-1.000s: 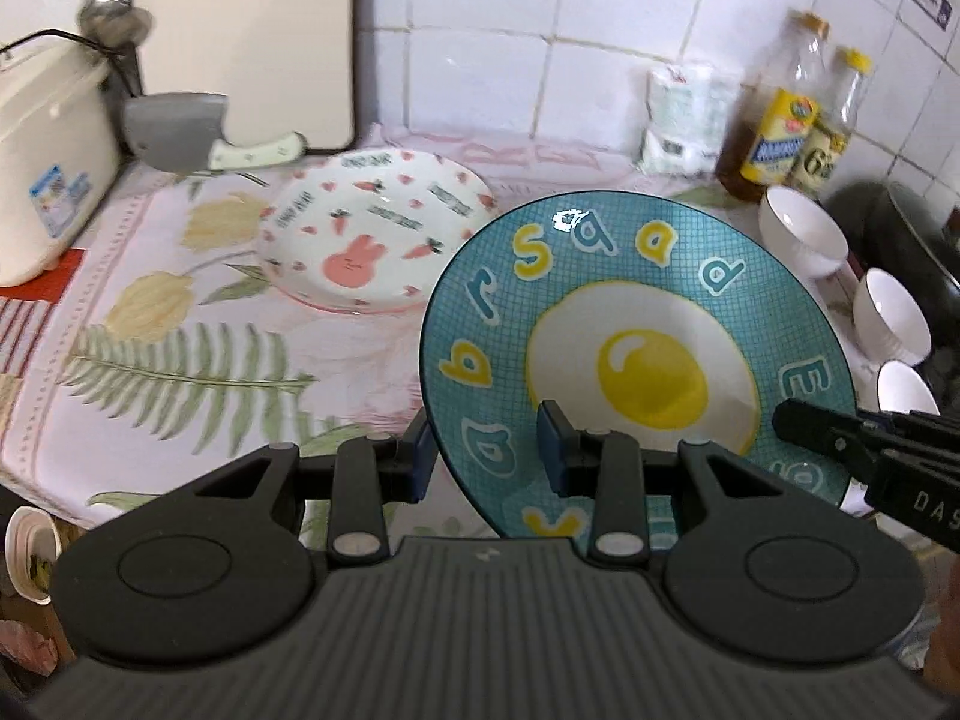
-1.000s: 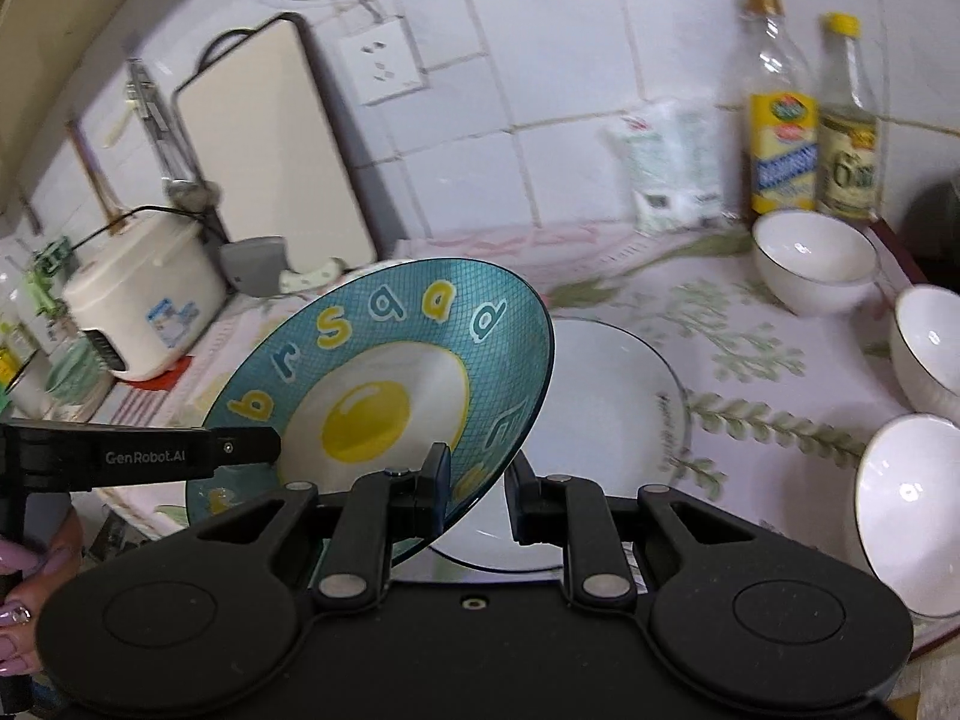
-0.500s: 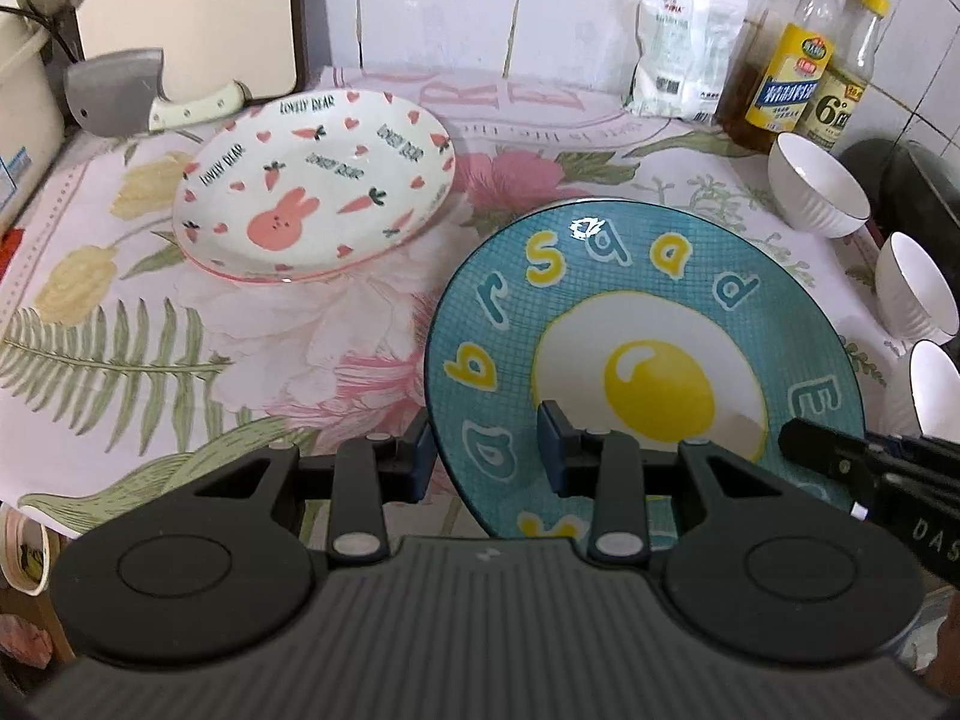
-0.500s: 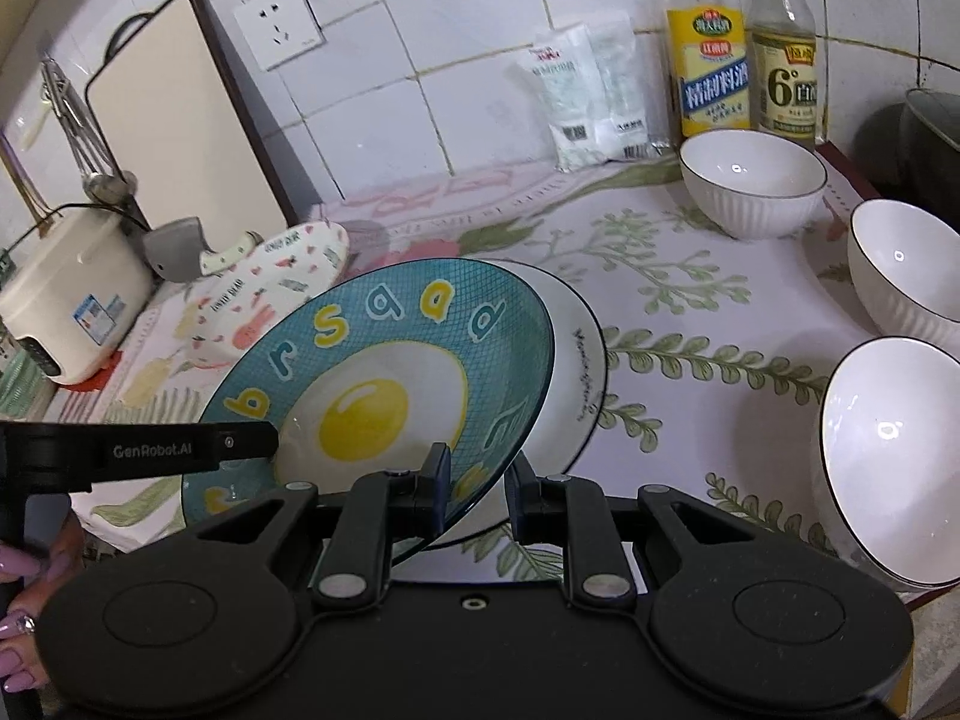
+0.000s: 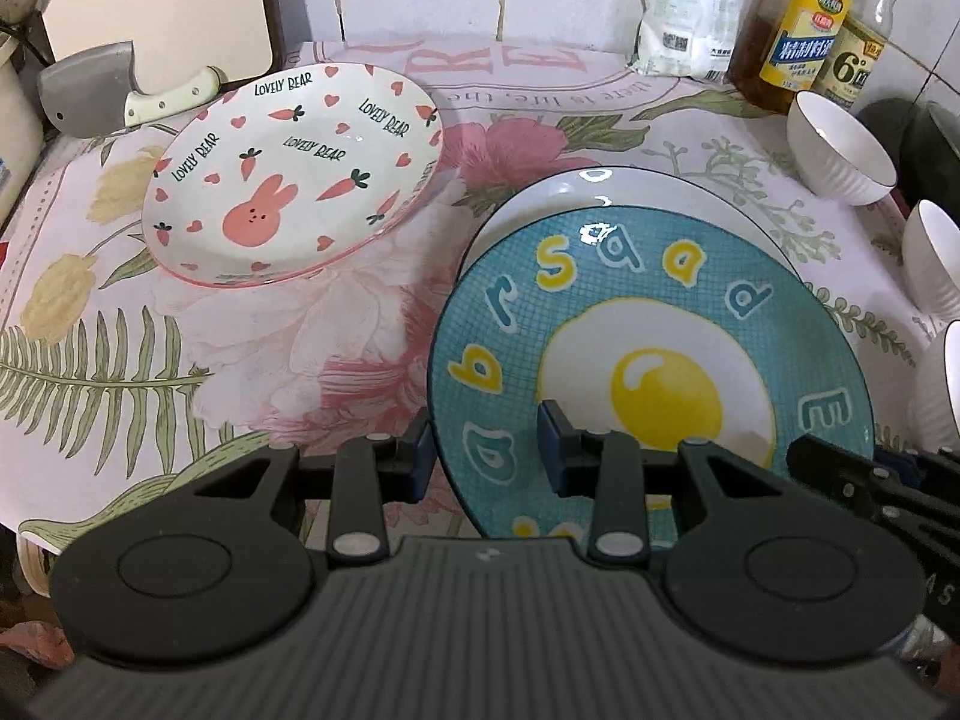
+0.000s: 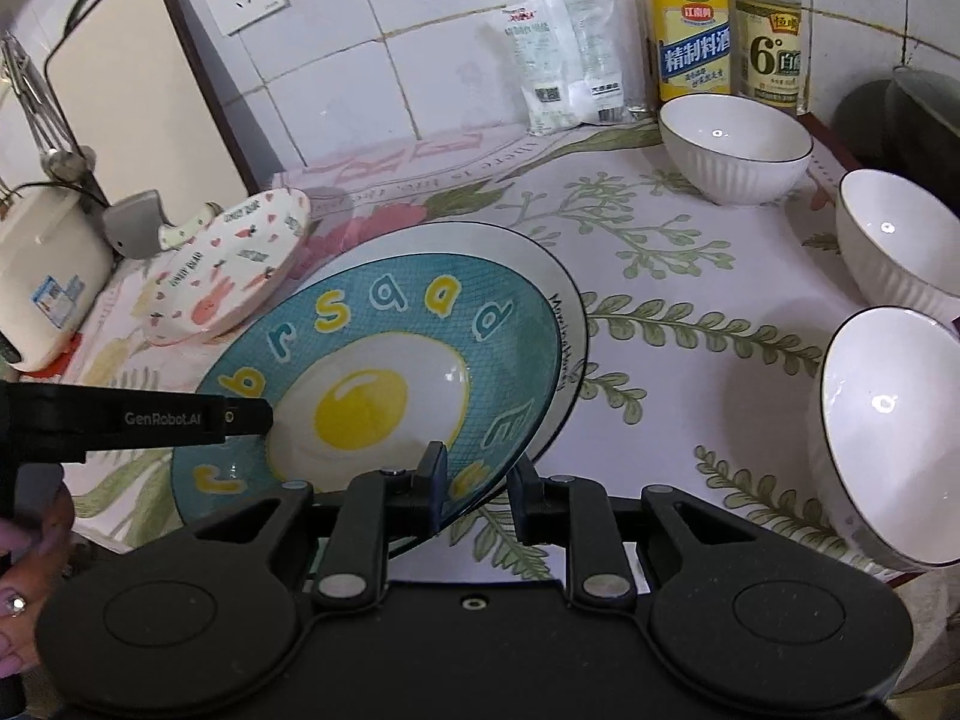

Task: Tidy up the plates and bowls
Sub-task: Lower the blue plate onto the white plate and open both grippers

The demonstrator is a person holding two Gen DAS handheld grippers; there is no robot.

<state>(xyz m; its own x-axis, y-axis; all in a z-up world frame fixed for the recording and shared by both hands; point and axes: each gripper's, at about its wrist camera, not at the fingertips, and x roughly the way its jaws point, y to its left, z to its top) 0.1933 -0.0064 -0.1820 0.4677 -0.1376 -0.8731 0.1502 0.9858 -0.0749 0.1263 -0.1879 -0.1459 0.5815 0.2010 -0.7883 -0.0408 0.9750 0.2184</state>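
Note:
A blue plate with a fried-egg picture (image 5: 654, 354) (image 6: 384, 384) is held by both grippers just above a white plate (image 5: 600, 192) (image 6: 540, 264) on the counter. My left gripper (image 5: 483, 459) is shut on the blue plate's left rim. My right gripper (image 6: 477, 489) is shut on its right rim. A pink-rimmed rabbit plate (image 5: 294, 174) (image 6: 234, 264) lies at the back left. Three white bowls (image 6: 735, 144) (image 6: 900, 240) (image 6: 888, 438) stand along the right side.
A flowered cloth (image 5: 180, 360) covers the counter. A cleaver (image 5: 102, 90) and a cutting board (image 6: 138, 84) are at the back left beside a rice cooker (image 6: 42, 276). Two bottles (image 6: 690, 24) (image 6: 771, 30) and a white packet (image 6: 558, 60) stand against the tiled wall.
Both grippers have lowered the blue plate toward the counter, so that it now sits over the white plate. The views have tipped downward.

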